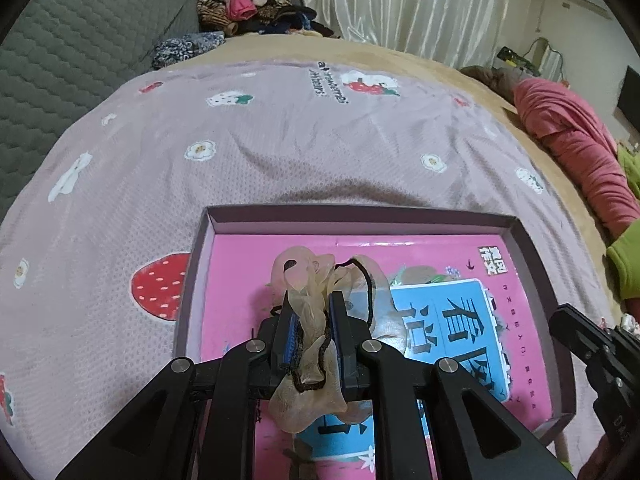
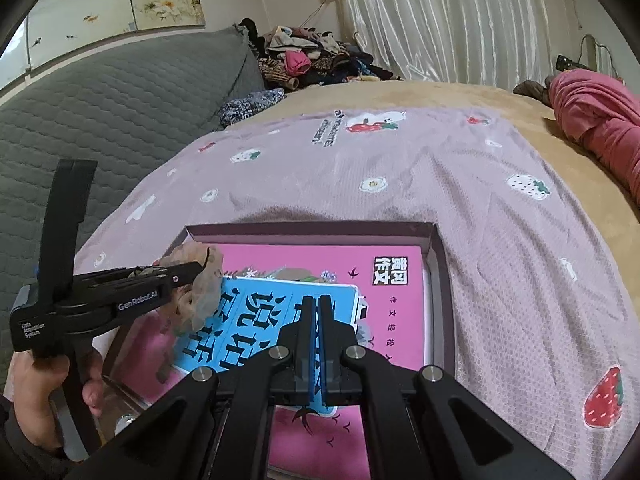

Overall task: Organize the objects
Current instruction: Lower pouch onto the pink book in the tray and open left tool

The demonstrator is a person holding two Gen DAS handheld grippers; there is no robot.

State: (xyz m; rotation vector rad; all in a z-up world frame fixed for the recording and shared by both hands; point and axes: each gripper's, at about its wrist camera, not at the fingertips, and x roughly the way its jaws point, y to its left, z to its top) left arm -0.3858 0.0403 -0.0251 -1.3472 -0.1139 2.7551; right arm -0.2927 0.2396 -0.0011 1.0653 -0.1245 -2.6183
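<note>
A shallow dark purple box [image 1: 360, 214] [image 2: 438, 264] lies on the bed with a pink and blue book [image 1: 460, 320] [image 2: 384, 292] flat inside it. My left gripper [image 1: 314, 300] [image 2: 198, 268] is shut on a sheer beige scrunchie [image 1: 316, 328] [image 2: 204, 292] with a black cord, which hangs over the book's left part. The right gripper [image 2: 319, 304] is shut with nothing between its blue pads, hovering over the book's blue panel. Its black body [image 1: 592, 352] shows at the right edge of the left wrist view.
A mauve blanket [image 1: 280, 140] [image 2: 500, 208] with strawberry prints covers the bed. A grey quilted headboard [image 2: 100, 120] stands on the left, a heap of clothes [image 1: 248, 4] [image 2: 304, 60] lies at the back, and pink bedding [image 1: 576, 148] on the right. A hand [image 2: 28, 376] holds the left gripper's handle.
</note>
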